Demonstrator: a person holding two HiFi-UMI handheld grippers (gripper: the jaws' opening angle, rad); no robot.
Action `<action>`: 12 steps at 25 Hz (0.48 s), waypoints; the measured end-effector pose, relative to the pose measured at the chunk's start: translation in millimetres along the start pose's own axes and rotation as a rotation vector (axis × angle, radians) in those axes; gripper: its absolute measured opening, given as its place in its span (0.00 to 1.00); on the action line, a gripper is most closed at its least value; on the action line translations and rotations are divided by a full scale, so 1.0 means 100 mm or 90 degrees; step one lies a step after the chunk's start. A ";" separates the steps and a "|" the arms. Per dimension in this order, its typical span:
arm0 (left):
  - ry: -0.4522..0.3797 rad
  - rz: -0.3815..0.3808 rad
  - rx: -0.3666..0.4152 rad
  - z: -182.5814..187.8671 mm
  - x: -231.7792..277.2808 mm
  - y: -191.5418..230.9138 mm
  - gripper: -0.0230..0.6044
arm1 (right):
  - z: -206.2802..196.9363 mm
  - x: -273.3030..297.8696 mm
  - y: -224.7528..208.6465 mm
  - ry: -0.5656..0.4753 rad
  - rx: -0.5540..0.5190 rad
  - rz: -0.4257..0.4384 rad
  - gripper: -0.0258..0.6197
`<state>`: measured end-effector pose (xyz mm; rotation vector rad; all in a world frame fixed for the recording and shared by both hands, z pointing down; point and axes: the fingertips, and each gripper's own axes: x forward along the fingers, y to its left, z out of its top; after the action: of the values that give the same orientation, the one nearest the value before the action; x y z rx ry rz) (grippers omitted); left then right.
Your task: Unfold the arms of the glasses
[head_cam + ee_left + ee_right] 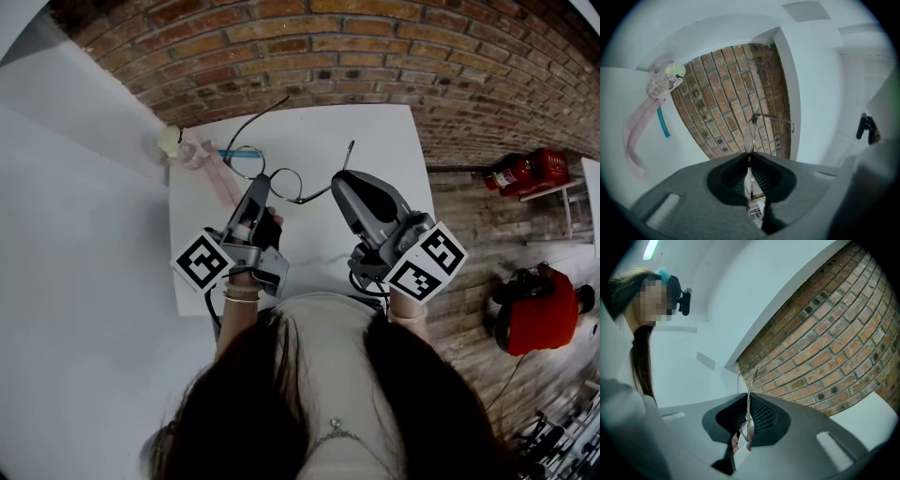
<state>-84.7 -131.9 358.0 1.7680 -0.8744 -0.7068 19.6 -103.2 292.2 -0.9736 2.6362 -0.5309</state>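
Thin wire-rimmed glasses (285,185) hang above the white table (375,131), held between both grippers. My left gripper (260,185) is shut on the frame beside a round lens (750,133); the lens stands edge-on just beyond its tips (749,157). One arm (270,109) sticks out toward the brick wall. My right gripper (339,181) is shut on the other arm (348,155), whose thin wire (751,380) runs out past the closed jaws (746,397). How far each arm is swung out I cannot tell.
A pink strap with a pale yellow-green ball (171,141) and a teal piece (230,152) lie at the table's far left corner. A brick wall (394,56) rises behind the table. On the floor to the right are a red fire extinguisher (525,172) and another red object (534,309).
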 end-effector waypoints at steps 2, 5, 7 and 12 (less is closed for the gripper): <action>0.001 0.003 0.005 0.00 0.00 0.01 0.07 | 0.00 0.01 0.00 0.000 -0.002 0.001 0.07; 0.004 0.006 0.011 -0.01 0.00 0.02 0.07 | 0.00 0.01 0.01 -0.001 -0.004 0.004 0.08; 0.005 0.007 0.016 -0.01 0.00 0.02 0.07 | 0.00 0.01 0.02 0.000 -0.007 0.005 0.08; 0.002 0.005 0.020 -0.01 0.00 0.00 0.07 | 0.02 -0.01 0.03 0.000 -0.012 0.008 0.09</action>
<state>-84.2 -131.0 357.9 1.7924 -0.8940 -0.6885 19.3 -100.3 289.3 -0.9612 2.6500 -0.5038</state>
